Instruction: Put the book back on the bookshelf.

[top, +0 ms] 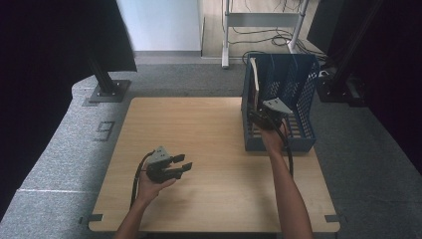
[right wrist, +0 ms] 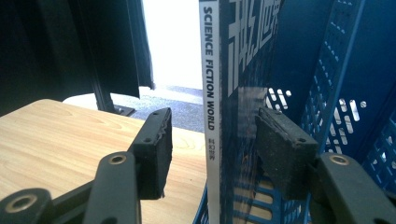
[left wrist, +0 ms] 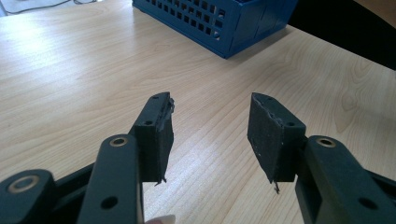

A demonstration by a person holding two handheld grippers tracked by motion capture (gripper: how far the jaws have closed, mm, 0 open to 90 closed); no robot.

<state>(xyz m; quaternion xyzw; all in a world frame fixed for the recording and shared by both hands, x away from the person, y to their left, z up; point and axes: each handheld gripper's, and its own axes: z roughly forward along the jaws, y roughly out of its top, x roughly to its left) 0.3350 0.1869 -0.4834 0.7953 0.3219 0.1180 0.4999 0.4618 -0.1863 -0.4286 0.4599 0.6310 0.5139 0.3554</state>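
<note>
Reaching into the blue file rack (top: pixel 298 99), right gripper (right wrist: pixel 212 140) straddles the upright magazine (right wrist: pixel 212 93), pads apart; left gripper (left wrist: pixel 210 135) rests near the rack, open and empty.

A pale wood counter (top: pixel 199 144) stands on grey speckled carpet (top: pixel 59 149), which carries a floor mark (top: pixel 105 130) at the counter's 9 o'clock. At 11 o'clock a black post on a bolted base plate (top: pixel 110 89) rises beside a dark curtain (top: pixel 50 50), with a white wall (top: pixel 161 25) behind it. At 12 o'clock a metal frame (top: pixel 226 35) stands among loose cables (top: pixel 278 37), and more dark gear (top: pixel 363 45) fills 2 o'clock.
</note>
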